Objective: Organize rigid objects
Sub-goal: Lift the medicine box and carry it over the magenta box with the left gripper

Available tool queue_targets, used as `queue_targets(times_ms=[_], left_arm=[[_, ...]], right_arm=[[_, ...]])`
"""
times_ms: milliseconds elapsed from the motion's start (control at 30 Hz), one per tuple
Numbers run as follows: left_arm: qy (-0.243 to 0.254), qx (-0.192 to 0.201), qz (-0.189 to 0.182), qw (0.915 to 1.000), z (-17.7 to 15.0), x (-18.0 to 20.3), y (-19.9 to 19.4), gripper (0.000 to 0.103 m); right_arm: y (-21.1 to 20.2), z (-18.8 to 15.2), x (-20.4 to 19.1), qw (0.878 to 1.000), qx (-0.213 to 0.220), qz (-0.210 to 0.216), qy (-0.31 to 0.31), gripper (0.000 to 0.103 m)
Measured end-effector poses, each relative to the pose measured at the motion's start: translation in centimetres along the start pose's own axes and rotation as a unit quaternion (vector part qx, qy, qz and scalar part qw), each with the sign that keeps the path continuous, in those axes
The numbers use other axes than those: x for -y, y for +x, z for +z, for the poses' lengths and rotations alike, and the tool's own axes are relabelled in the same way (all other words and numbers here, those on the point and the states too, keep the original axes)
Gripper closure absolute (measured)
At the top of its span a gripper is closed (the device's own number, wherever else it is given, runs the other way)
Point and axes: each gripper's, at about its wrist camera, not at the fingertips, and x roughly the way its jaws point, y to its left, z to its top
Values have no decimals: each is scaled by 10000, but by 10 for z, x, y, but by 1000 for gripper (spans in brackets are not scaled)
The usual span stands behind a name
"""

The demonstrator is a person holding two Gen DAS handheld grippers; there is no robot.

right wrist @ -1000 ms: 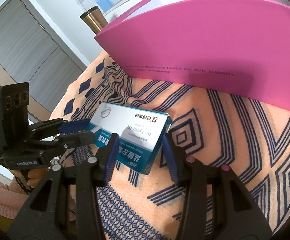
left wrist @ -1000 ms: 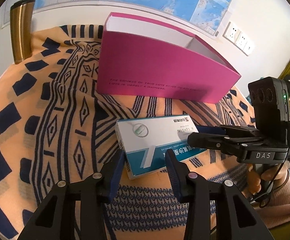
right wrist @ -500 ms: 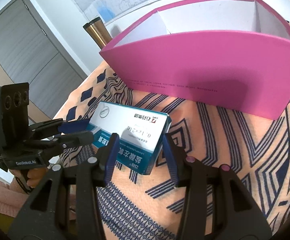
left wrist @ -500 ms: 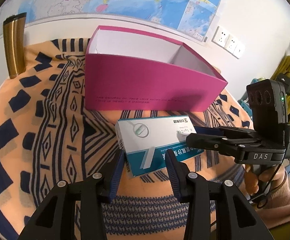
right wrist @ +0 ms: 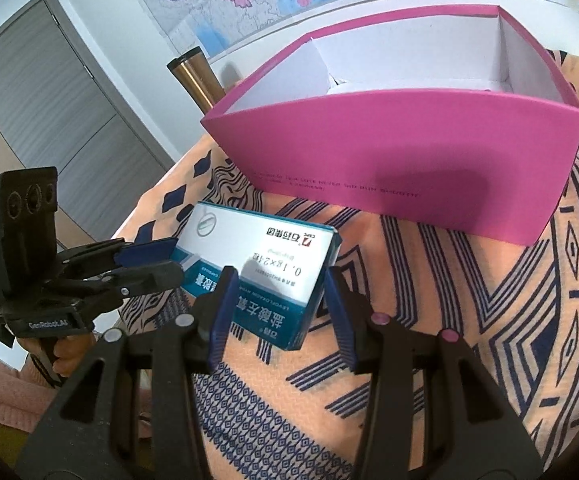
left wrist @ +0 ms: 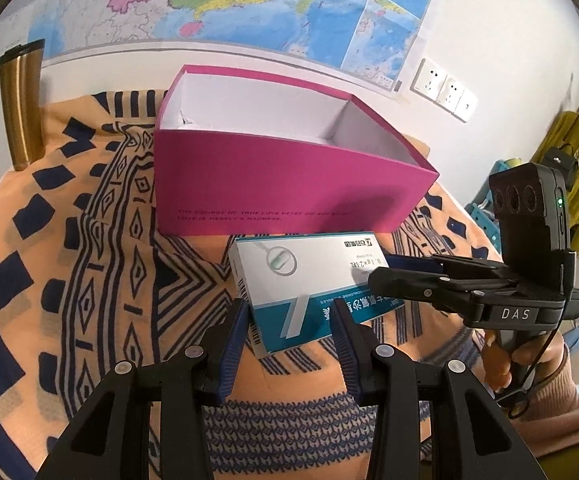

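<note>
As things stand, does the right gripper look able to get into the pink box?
Probably yes: the pink box stands open-topped just ahead, nothing between. But the right gripper and left gripper both clamp the medicine box.

- Left gripper [left wrist: 289, 334] points forward and down, its blue pads clamped on something.
- Right gripper [right wrist: 277, 312] angles down likewise, gripping too; a hand [left wrist: 523, 354] holds its handle.
</note>
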Motion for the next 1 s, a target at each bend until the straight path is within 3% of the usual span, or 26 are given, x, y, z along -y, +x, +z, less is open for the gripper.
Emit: queue_targets(times_ms=[1000], left_arm=[[22,209,-77,9997,3,4,-7,62]], right_arm=[[-11,4,-6,9997,182,-123,-108,55]])
